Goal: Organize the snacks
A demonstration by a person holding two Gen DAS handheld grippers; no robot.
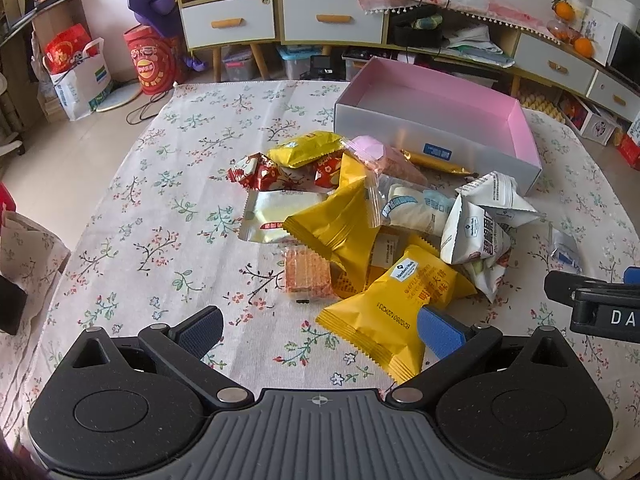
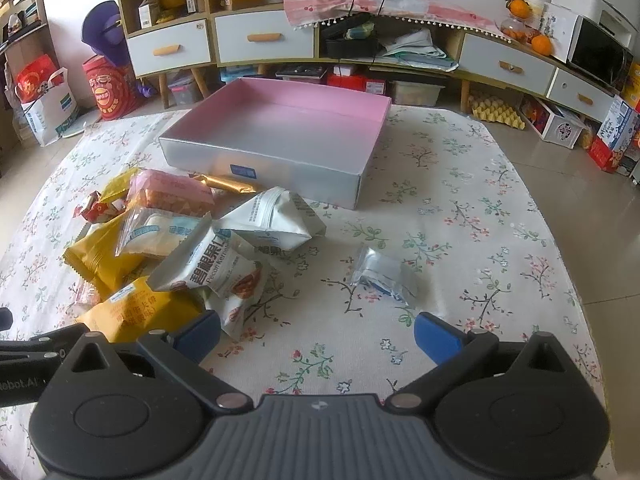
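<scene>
on a table under a floral tablecloth point(image 1: 168, 184), a heap of wrapped snacks beside a shallow box point(image 2: 280, 168) with silver outer walls and a pink inside, nothing in it. left gripper point(image 1: 320, 330) low over the near edge of the heap, jaws spread wide, nothing between them; right-hand blue pad point(image 1: 440, 332) overlapping the corner of the nearest yellow waffle packet point(image 1: 396, 304), contact impossible to judge. further into the heap: a second yellow packet point(image 1: 336, 228), an orange wafer in clear wrap point(image 1: 308, 276) just left of both, a cream-white packet point(image 1: 276, 216), red-and-white sweets point(image 1: 260, 172), another yellow packet point(image 1: 308, 148) at the back, a pink-wrapped biscuit point(image 2: 172, 192), a clear bag with a white roll point(image 2: 160, 232), two white pecan pouches point(image 2: 216, 268) stacked toward the right side, and a gold stick point(image 2: 224, 184) lying against the front wall of the box. right gripper point(image 2: 318, 340) also spread wide and empty, hovering above bare cloth to the right of the heap, its left pad near the edge of the pecan pouches. a small silver sachet point(image 2: 380, 272) alone on the cloth, apart from the heap, ahead of the right gripper and slightly toward its right finger. behind the table, a low cabinet with white drawers point(image 2: 264, 36), oranges point(image 2: 540, 44) on its top at the far right, a red gift bag point(image 1: 152, 64) on the floor at left
</scene>
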